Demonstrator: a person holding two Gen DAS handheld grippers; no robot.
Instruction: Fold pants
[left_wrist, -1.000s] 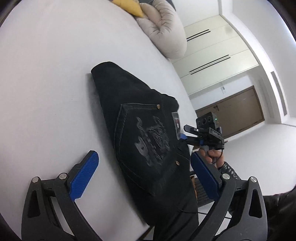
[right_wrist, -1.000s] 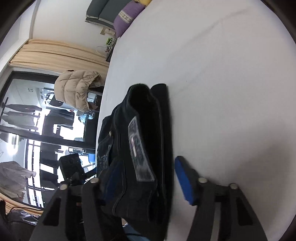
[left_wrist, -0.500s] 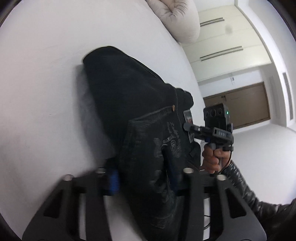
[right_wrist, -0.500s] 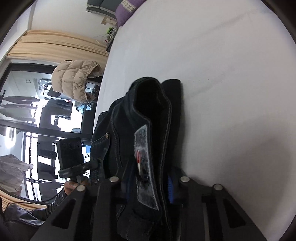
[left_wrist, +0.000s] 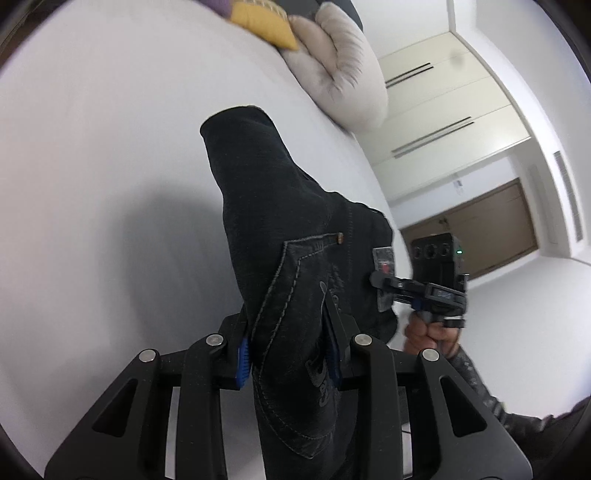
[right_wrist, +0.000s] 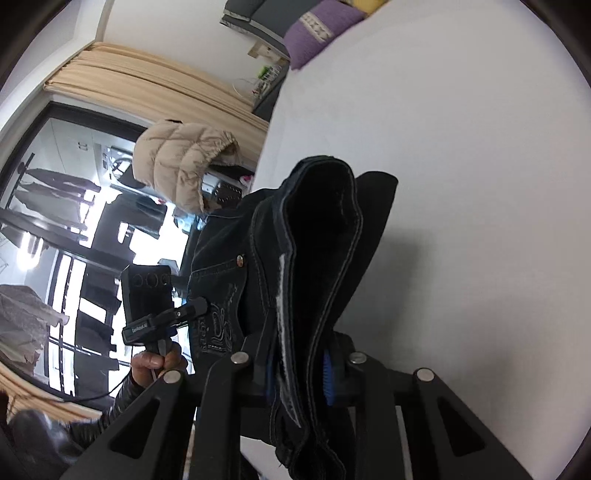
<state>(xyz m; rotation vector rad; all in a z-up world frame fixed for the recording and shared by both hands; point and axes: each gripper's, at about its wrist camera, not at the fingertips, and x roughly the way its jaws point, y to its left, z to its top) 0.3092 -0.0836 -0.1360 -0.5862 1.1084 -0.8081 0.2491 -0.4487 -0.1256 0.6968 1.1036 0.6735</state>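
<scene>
Your left gripper (left_wrist: 286, 350) has its blue-padded fingers (left_wrist: 242, 356) clamped on the black pants (left_wrist: 280, 221), pinching the denim at the back pocket with its stitched seam and rivet. Your right gripper (right_wrist: 301, 365) is likewise closed on the pants (right_wrist: 321, 236), its fingers (right_wrist: 327, 369) squeezing the waistband edge where a pale label runs along the fold. The pants are bunched and lifted at the near end between both grippers, while their far end reaches the white surface (left_wrist: 92, 147) and casts a shadow to the left. In the left wrist view your right gripper (left_wrist: 380, 278) shows at the right, at the waistband label. Far off lie a beige cushion (left_wrist: 340, 74) and a yellow cushion (left_wrist: 266, 26)
</scene>
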